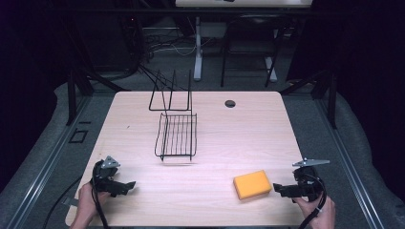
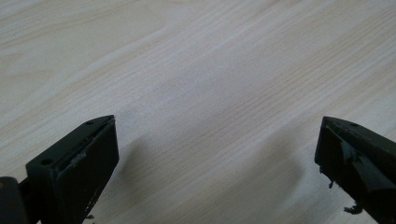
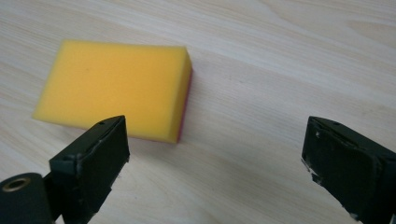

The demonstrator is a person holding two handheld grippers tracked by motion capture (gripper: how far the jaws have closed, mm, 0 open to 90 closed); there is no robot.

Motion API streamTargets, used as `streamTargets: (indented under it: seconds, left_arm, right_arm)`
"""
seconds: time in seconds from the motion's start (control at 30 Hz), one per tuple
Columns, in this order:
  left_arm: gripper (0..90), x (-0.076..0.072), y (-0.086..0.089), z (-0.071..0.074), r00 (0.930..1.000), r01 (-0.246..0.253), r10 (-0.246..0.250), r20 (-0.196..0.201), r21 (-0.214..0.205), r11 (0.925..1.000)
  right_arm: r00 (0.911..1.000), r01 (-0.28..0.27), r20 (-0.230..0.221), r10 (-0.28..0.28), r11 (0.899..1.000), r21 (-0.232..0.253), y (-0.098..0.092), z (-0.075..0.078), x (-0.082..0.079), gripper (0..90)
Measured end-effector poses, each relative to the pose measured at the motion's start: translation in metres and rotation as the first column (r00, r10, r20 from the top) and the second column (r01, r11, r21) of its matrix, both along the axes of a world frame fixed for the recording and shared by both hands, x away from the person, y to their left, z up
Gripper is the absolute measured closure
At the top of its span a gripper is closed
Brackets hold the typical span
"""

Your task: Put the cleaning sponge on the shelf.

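The yellow sponge (image 1: 252, 184) is seen lying flat on the table (image 1: 215, 124) just beside the right gripper (image 1: 282, 189), at approx. 9 o'clock from its wide-spread, empty jaws, long side probably across them; the left gripper (image 1: 125, 186), jaws also spread, is well apart.

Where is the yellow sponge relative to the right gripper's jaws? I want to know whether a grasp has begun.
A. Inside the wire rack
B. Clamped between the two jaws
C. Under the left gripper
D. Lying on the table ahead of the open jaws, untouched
D: the sponge lies flat on the table ahead of the right gripper, whose jaws stand wide apart with only bare wood between them.
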State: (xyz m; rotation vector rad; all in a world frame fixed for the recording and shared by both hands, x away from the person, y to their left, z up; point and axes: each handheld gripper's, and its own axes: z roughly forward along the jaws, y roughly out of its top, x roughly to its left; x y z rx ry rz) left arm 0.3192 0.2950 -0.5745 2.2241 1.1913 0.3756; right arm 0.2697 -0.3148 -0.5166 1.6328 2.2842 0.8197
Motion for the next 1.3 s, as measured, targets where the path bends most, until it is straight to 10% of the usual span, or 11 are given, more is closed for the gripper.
streamTargets:
  seconds: [0.47, 0.93, 1.3]
  left_arm:
    - [0.0, 0.001, 0.0, 0.0, 0.9999, 0.004, -0.004, -0.011, 0.004, 1.0]
    - [0.0, 0.002, 0.0, -0.001, 0.9998, 0.012, -0.013, -0.015, -0.009, 0.9999]
    - [0.0, 0.002, -0.001, -0.001, 0.9999, 0.012, -0.012, -0.009, -0.012, 0.9998]
  right_arm:
    - [0.9918, -0.126, -0.016, 0.127, 0.991, 0.041, 0.031, -0.003, 0.011, 16.5]
    - [0.9819, -0.138, -0.131, 0.137, 0.99, -0.004, 0.046, -0.011, 0.038, 40.3]
    - [0.9844, -0.109, -0.139, 0.109, 0.994, 0.005, 0.041, -0.013, 0.038, 46.7]
